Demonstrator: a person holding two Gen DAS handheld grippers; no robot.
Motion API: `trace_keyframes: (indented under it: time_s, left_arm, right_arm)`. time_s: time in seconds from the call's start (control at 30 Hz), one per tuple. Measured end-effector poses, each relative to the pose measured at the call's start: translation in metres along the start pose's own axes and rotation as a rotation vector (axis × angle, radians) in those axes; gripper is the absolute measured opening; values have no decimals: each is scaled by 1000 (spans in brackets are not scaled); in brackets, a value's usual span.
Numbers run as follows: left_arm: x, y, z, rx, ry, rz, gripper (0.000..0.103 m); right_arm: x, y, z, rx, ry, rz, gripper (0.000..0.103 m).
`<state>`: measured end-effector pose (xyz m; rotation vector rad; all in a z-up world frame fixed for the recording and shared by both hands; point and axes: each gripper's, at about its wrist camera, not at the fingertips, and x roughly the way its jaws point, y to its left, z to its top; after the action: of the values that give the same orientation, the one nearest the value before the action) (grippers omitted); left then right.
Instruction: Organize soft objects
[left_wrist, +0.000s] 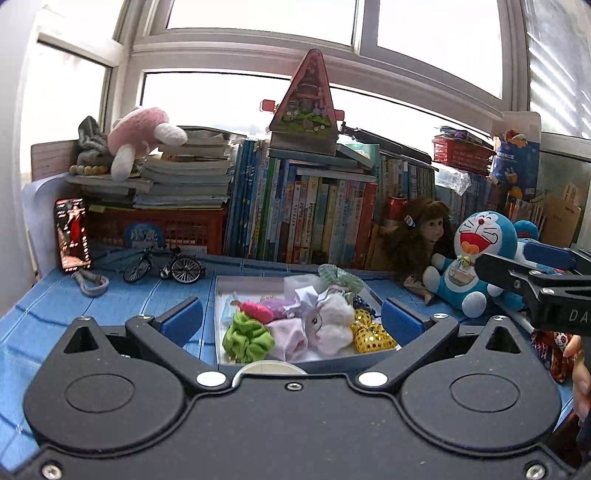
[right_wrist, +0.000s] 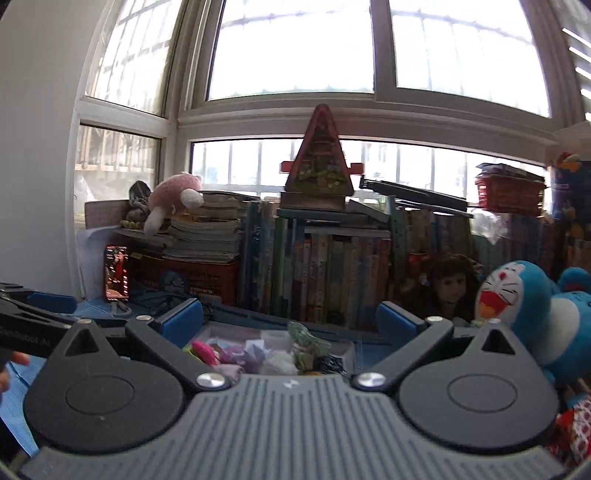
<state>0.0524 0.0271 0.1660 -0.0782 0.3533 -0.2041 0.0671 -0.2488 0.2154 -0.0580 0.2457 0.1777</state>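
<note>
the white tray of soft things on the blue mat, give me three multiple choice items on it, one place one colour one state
1. Where does the blue cat plush sit relative to the white tray?
A. inside it
B. on the mat to its right, in the left wrist view
C. on top of the book stack

2. What colour is the scrunchie at the tray's near left corner?
A. green
B. red
C. black

3. How does the left hand-held gripper stand?
A. shut on the scrunchie
B. shut with nothing in it
C. open, holding nothing

Answers:
1 B, the plush sits outside the tray beside the doll.
2 A, the ruffled cloth ring is bright green.
3 C, its blue pads stand wide apart on either side of the tray and press on nothing.
</note>
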Motion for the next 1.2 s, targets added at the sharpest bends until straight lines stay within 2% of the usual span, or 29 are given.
trace_keyframes:
  time_s: [0.27,0.6,0.77,0.93,1.2]
  left_arm:
    - [-3,-6,-44,17,-8,74,103]
    - [6,-5,-97,7,76,132,103]
    - [13,-1,-113,-20,125,142,103]
    - [18,0,-125,-25,144,165,103]
    - [28,-1,-143,-19,172,199,103]
  right_arm:
    - [-21,4,-33,1,-22,-34,103]
    - [-28,19,-80,-37,-19,-55,103]
    - [-27,21,-95,-28,6,-61,103]
    - [-24,20,-111,-8,41,-74,103]
    - [-23,23,-140,-2,51,-114,103]
